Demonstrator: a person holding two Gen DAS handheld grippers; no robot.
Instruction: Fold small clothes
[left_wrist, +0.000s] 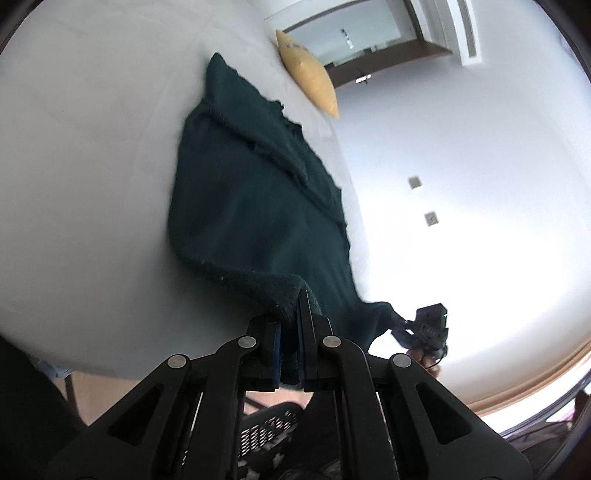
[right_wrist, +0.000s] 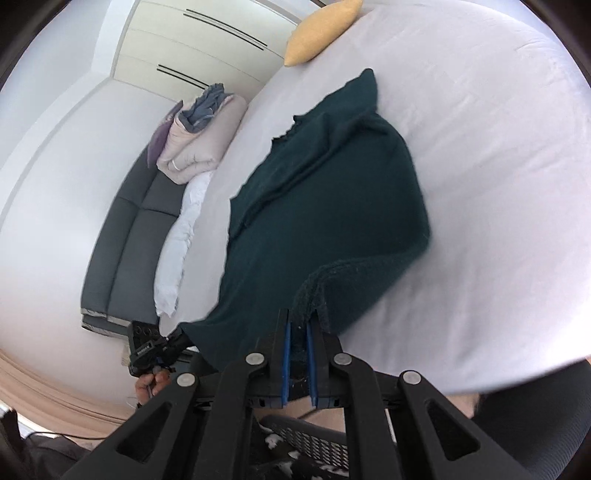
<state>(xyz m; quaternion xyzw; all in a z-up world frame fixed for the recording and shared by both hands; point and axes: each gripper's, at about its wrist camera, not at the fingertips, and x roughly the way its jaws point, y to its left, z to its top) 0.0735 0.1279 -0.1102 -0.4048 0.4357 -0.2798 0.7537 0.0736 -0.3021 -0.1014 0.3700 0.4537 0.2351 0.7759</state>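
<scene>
**A:** Where's the garment, and what have you got hold of?

**B:** The dark green knit top lies spread on the white bed, its far end pointing toward the yellow cushion at the bed's far edge. I hold its near hem at both corners. My left hand-held gripper is clamped tight on one corner, the knit bunched between the jaws. My right hand-held gripper is pinched nearly closed on the other corner, with dark fabric showing between the blue pads. The hem hangs clear of the bed at both corners.

**A:** How would you do this fold well?

**B:** I judge it's the bottom-to-top fold. I'd keep both corners level and the hem taut between them, carry it across toward the neckline, and lay it down so the edges meet without dragging the lower layer. The knit looks thick and soft, so it could sag in the middle; an even pull from both sides should help. The grip on the right looks shallow, so I'd move slowly.

**A:** Any label or writing to read?

**B:** None that I can make out on the top or the bedding; the grey sofa with folded bedding shows no lettering either
</scene>
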